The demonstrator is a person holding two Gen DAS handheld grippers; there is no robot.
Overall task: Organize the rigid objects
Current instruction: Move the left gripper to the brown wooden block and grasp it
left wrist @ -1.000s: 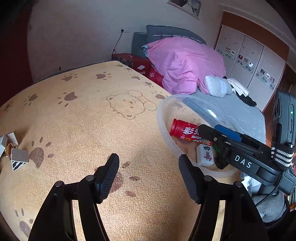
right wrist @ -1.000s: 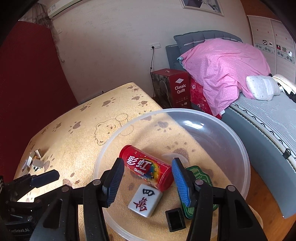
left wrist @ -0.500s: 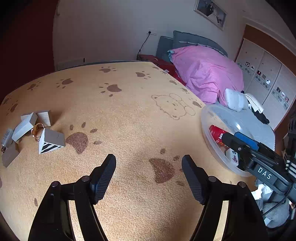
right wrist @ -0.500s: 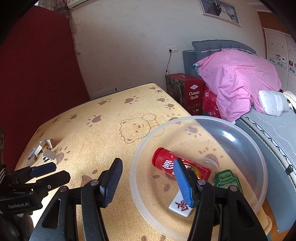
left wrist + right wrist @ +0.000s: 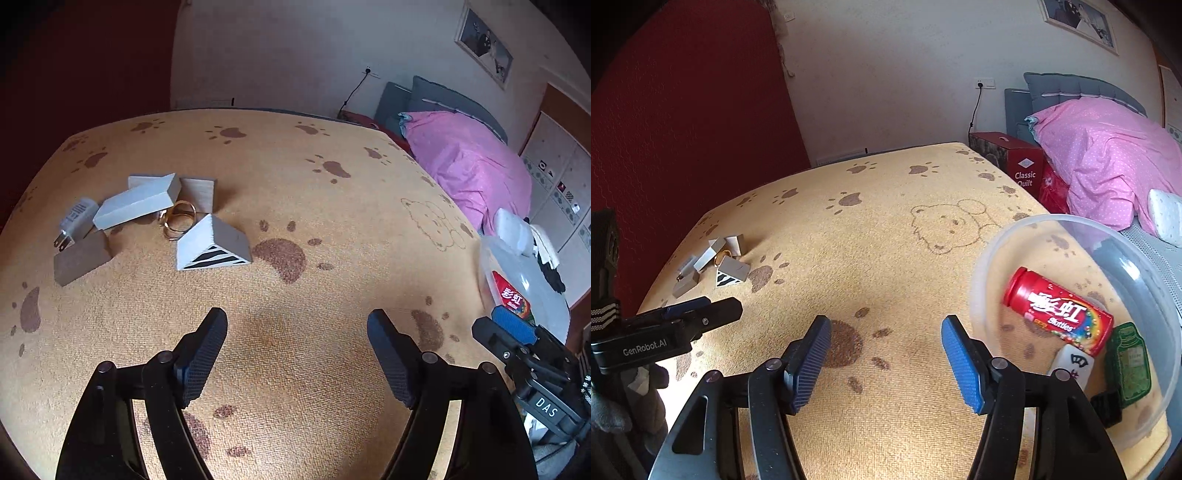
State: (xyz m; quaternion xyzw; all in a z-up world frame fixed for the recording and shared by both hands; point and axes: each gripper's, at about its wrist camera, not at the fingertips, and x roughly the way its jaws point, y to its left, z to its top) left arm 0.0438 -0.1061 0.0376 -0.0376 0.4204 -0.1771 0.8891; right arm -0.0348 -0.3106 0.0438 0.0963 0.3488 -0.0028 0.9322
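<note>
Left wrist view: left gripper (image 5: 297, 345) has its jaws well apart and opening, nothing between them, only bare yellow paw-print cloth (image 5: 295, 221) under the gap. The loose cluster sits up and to the left, well apart from the fingertips: grey triangular wedge block with black stripes on its end face (image 5: 212, 245) is nearest, thin gold rings (image 5: 177, 219) just behind it, long grey rectangular block (image 5: 135, 205), small tan wooden block (image 5: 197, 192), white plug charger (image 5: 75, 218) and flat brown block (image 5: 81, 258) at the far left. Open cloth lies between pads and wedge. The table's far edge runs along the wall, with its left edge close behind the charger. Clear plastic bowl (image 5: 546, 295) is at the right margin, red Skittles tube (image 5: 511, 297) inside; right gripper's blue pad pokes in front of it.

Right wrist view: right gripper (image 5: 886, 349) jaws partly spread and opening, empty, over bare cloth. The bowl (image 5: 986, 266) sits just right of the right finger, holding the red tube (image 5: 1058, 312), a white mahjong tile (image 5: 1073, 363), a green bottle-shaped patch (image 5: 1128, 360) and a small black part (image 5: 1106, 404). The wedge (image 5: 731, 275) and the rest of the cluster lie far left, beyond the left gripper's tip (image 5: 733, 308). Wide clear cloth in the middle; pink bedding (image 5: 1108, 158) beyond the table's right edge.
</note>
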